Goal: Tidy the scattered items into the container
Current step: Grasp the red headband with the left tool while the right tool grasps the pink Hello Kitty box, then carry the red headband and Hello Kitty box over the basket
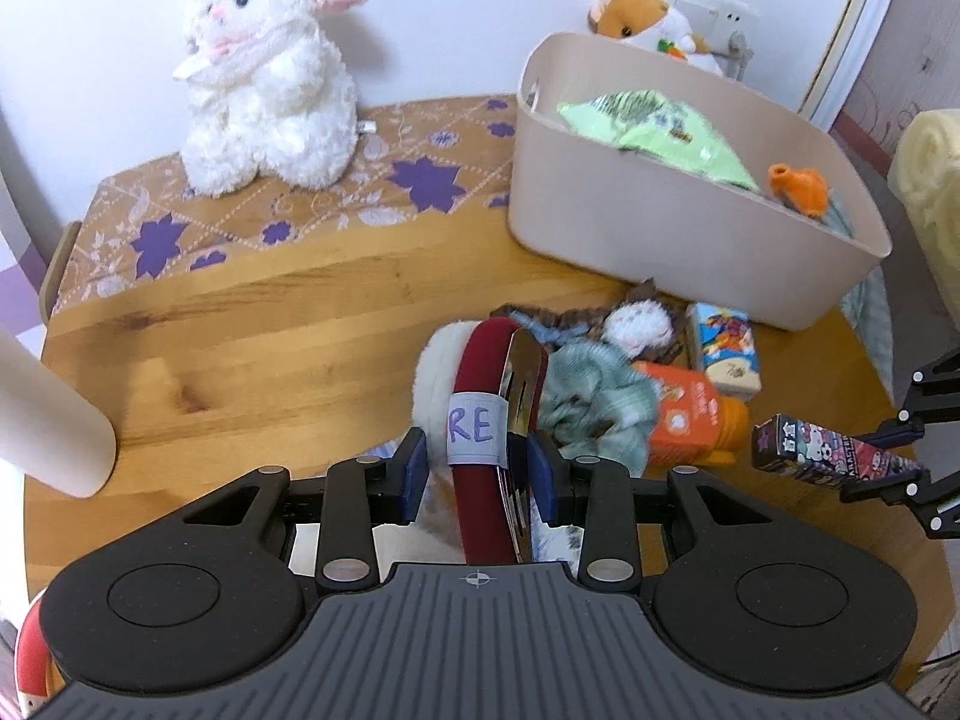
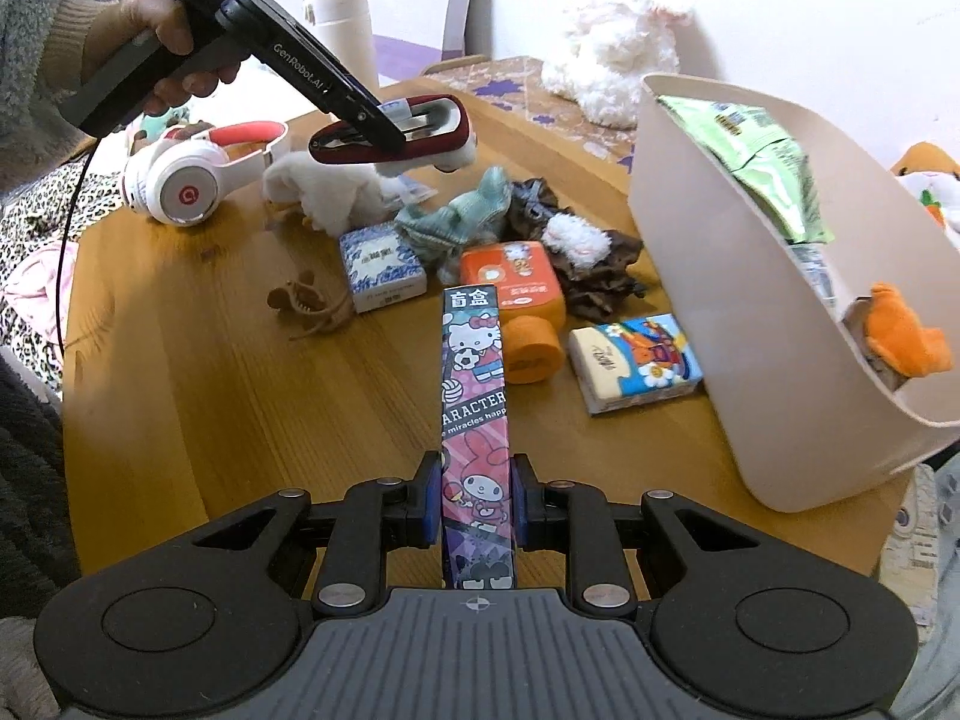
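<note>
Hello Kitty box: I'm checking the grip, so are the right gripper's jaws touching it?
Touching. The right wrist view shows the right gripper with both jaws pressed against the Hello Kitty box.

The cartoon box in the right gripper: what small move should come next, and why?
Probably carry the cartoon box rightward over the beige bin before releasing. The right gripper already clamps it above the table, and the bin's open top lies close to the right.

Container (image 2: pixel 750 324) right of scattered items; tissue pack (image 2: pixel 636 360) just beside (table (image 2: pixel 240 390)).
</note>
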A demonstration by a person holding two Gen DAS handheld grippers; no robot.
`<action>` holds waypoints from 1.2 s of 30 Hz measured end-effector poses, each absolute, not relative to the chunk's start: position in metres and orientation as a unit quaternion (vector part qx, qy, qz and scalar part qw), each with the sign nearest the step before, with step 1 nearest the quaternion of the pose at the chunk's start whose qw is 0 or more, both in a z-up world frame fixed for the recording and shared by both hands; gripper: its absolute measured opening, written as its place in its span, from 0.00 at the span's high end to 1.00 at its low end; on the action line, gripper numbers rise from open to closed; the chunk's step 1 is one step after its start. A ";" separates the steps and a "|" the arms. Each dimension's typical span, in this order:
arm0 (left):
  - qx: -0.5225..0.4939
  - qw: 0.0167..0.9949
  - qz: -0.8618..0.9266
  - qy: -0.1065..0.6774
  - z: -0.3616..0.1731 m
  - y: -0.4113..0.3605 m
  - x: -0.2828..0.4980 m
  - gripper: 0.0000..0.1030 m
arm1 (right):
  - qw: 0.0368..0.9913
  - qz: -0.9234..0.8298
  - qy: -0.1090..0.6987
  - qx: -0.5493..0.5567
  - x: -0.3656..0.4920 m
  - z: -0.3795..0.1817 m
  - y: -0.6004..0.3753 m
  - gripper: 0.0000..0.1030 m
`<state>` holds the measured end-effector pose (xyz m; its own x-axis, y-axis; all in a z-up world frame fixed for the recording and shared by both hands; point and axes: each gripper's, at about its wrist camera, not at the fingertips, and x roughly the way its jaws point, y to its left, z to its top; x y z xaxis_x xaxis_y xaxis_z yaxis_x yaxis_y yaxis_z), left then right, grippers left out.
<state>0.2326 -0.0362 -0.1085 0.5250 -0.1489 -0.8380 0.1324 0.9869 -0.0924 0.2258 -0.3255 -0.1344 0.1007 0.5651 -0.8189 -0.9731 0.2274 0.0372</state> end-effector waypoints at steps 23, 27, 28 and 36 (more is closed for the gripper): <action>0.055 0.909 -0.148 0.386 -0.032 -0.103 0.274 0.65 | 0.794 0.489 0.298 -0.205 0.285 -0.057 -0.368 0.79; 0.060 0.913 -0.152 0.373 -0.024 -0.114 0.289 0.65 | 0.816 0.465 0.289 -0.186 0.304 -0.048 -0.374 0.79; 0.061 0.915 -0.153 0.368 -0.022 -0.117 0.294 0.65 | 0.820 0.461 0.287 -0.182 0.308 -0.046 -0.375 0.79; 0.069 0.927 -0.159 0.333 -0.005 -0.147 0.331 0.65 | 0.856 0.408 0.280 -0.149 0.347 -0.042 -0.373 0.79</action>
<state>0.3307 -0.1471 -0.0051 0.7272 -0.2498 -0.6394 0.3415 0.9397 0.0212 0.3468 -0.3732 -0.0417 0.5111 0.6153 -0.6001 -0.7817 0.6231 -0.0269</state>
